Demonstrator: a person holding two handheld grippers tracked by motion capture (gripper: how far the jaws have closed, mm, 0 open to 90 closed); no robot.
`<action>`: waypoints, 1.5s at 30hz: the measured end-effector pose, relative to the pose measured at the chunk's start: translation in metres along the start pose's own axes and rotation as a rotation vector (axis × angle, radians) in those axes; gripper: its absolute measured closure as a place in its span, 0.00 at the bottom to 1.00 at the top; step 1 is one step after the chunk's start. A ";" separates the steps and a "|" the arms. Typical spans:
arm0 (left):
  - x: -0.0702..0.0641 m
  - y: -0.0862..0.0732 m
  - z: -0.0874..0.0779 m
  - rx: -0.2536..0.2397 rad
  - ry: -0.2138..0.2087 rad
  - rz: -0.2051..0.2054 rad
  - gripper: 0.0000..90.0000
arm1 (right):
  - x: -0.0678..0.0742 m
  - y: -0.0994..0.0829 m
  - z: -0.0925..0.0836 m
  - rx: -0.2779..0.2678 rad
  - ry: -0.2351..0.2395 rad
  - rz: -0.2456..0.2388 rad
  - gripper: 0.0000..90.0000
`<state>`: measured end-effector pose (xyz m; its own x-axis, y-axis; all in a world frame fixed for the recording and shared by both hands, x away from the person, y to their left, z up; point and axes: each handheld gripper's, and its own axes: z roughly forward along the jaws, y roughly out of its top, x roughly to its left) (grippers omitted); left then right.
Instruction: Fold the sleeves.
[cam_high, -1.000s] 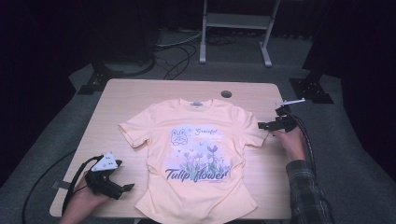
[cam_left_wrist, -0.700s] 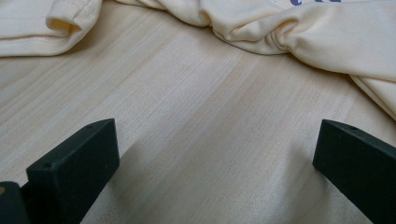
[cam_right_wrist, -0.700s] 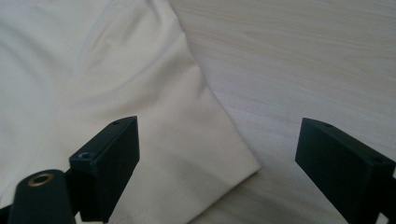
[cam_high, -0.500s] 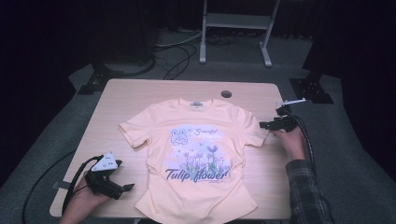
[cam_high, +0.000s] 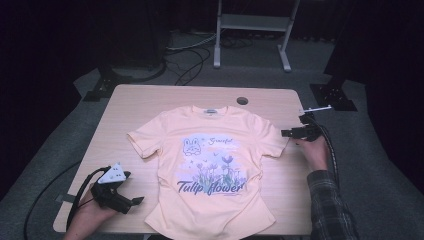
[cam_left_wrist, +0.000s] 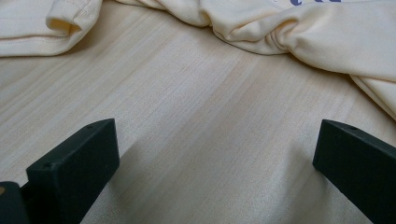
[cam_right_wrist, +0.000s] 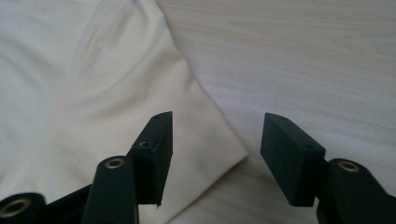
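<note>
Two grippers are mine: from above, my right gripper (cam_high: 286, 133) sits at the peach T-shirt's (cam_high: 210, 165) sleeve; its own camera shows half-narrowed jaws, just closing, straddling the sleeve hem (cam_right_wrist: 219, 140). My left gripper (cam_left_wrist: 215, 163) gapes wide over bare table (cam_high: 150, 105).

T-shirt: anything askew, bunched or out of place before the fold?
Mostly flat and face up. The t-shirt sits slightly rotated on the table, and the left gripper view shows its side edge bunched into a wrinkle near the hem. Nothing looks damaged.
</note>
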<state>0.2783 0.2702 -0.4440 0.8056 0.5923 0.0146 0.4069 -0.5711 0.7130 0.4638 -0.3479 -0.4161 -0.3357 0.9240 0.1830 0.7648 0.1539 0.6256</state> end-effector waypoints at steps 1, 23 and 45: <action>0.000 0.000 0.000 0.000 0.000 0.000 0.00 | 0.000 0.000 0.000 0.003 -0.001 0.004 0.51; 0.000 0.000 0.000 0.000 0.000 0.000 0.00 | -0.001 -0.001 0.002 0.017 0.007 0.013 0.97; 0.000 0.000 0.000 0.000 0.000 0.000 0.00 | 0.019 0.004 -0.008 -0.040 0.078 -0.050 0.98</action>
<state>0.2782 0.2702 -0.4440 0.8057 0.5922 0.0149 0.4067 -0.5713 0.7129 0.4556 -0.3325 -0.4041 -0.4158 0.8851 0.2090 0.7243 0.1834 0.6647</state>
